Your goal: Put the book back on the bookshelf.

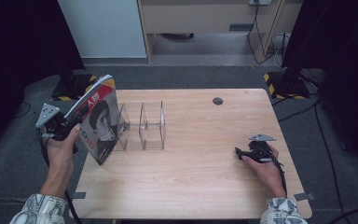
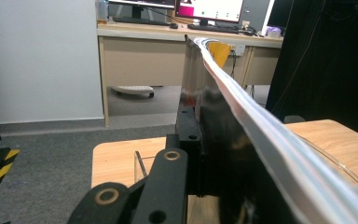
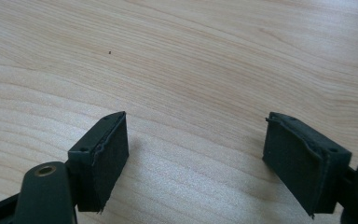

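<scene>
In the high view, a magazine (image 1: 100, 123) with a red and black portrait cover is held tilted above the table's left edge. My left gripper (image 1: 72, 123) is shut on its lower left part. In the left gripper view the magazine's page edge (image 2: 261, 140) runs away from the left gripper (image 2: 200, 126), pressed against a black jaw. A clear acrylic rack (image 1: 144, 126) with upright dividers stands just right of the magazine, and its corner (image 2: 140, 163) shows below. My right gripper (image 1: 239, 152) rests on the table at the right. The right gripper (image 3: 196, 154) is open over bare wood.
The wooden table (image 1: 205, 177) has a round cable hole (image 1: 217, 101) near its far edge. Black stands on yellow-black striped bases (image 1: 284, 84) flank the table's far corners. A desk (image 2: 144, 51) with monitors stands beyond the grey carpet.
</scene>
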### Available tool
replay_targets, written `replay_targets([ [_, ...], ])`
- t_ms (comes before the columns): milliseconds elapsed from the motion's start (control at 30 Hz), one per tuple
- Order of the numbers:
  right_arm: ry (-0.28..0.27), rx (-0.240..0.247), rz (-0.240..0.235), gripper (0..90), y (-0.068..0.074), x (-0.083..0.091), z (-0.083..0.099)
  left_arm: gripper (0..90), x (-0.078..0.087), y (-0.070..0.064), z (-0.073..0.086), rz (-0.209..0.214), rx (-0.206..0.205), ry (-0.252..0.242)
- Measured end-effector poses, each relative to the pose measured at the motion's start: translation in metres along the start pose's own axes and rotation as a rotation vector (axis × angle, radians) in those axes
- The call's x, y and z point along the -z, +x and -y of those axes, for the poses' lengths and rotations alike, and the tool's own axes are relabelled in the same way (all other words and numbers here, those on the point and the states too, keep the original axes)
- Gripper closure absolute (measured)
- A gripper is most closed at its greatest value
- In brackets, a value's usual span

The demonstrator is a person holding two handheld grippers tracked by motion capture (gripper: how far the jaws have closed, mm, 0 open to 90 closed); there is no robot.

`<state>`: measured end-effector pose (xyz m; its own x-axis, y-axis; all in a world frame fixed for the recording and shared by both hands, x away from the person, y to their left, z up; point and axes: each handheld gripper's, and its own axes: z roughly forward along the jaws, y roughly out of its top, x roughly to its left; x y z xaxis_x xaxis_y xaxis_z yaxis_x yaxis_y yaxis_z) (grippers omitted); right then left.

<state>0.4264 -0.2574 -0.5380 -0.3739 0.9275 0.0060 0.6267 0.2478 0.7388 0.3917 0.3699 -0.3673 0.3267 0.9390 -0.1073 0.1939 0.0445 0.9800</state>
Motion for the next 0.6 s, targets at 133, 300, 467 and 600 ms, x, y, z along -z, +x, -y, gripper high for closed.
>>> replay_targets([
  [133,0.000,-0.002,0.000,22.2,0.0001,0.0000,0.0000,85.1,0.0009,-0.0005,0.0002,-0.007,-0.012,0.006],
  [300,0.000,0.001,0.000,22.2,0.0000,0.0000,0.0000,84.5,0.0024,-0.0023,0.0008,-0.014,-0.013,0.010],
  [467,0.000,0.001,-0.001,22.2,0.0000,0.0000,0.0000,83.5,0.0031,-0.0042,0.0008,-0.017,-0.017,0.016],
  [600,0.001,-0.001,-0.001,22.2,0.0000,0.0001,0.0000,82.6,0.0029,-0.0043,0.0006,-0.018,-0.021,0.019],
])
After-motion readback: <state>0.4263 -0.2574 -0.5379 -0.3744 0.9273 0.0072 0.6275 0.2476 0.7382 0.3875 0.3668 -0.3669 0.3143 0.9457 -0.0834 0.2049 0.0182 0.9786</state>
